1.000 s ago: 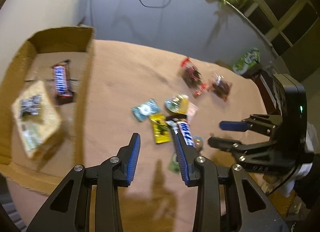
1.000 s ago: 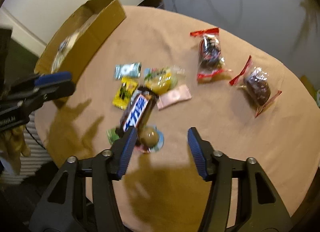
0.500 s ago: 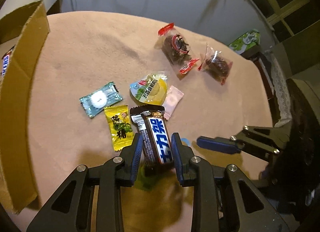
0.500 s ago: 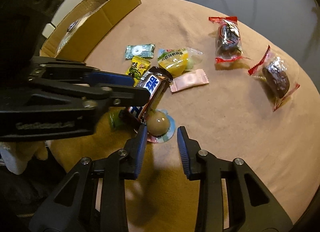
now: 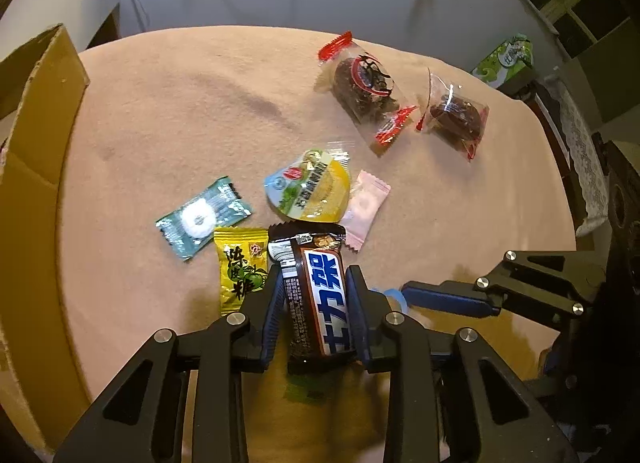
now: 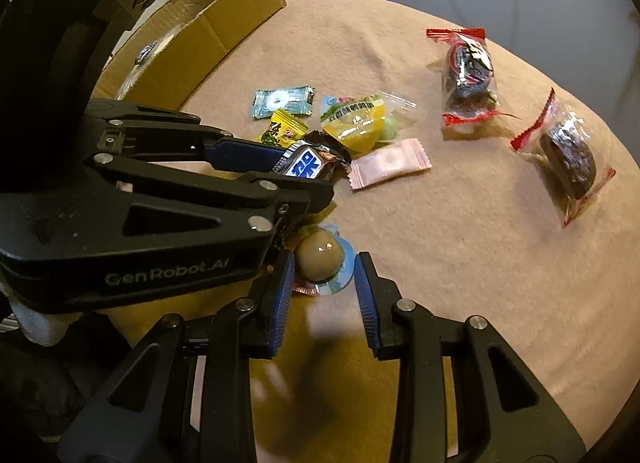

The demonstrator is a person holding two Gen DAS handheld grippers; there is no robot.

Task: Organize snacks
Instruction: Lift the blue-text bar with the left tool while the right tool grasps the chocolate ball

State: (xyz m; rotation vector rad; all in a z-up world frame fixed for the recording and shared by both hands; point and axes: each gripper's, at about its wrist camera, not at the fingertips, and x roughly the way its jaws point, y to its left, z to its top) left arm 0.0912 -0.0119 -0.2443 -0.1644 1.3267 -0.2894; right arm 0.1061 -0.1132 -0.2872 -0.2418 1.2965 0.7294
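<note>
In the left wrist view, the left gripper is pinching a brown chocolate bar with a blue-and-white label at lower centre. In the right wrist view, the right gripper is straddling a round brown jelly cup at centre — pads spread, contact unclear — with the open cardboard box sitting upper left.
</note>
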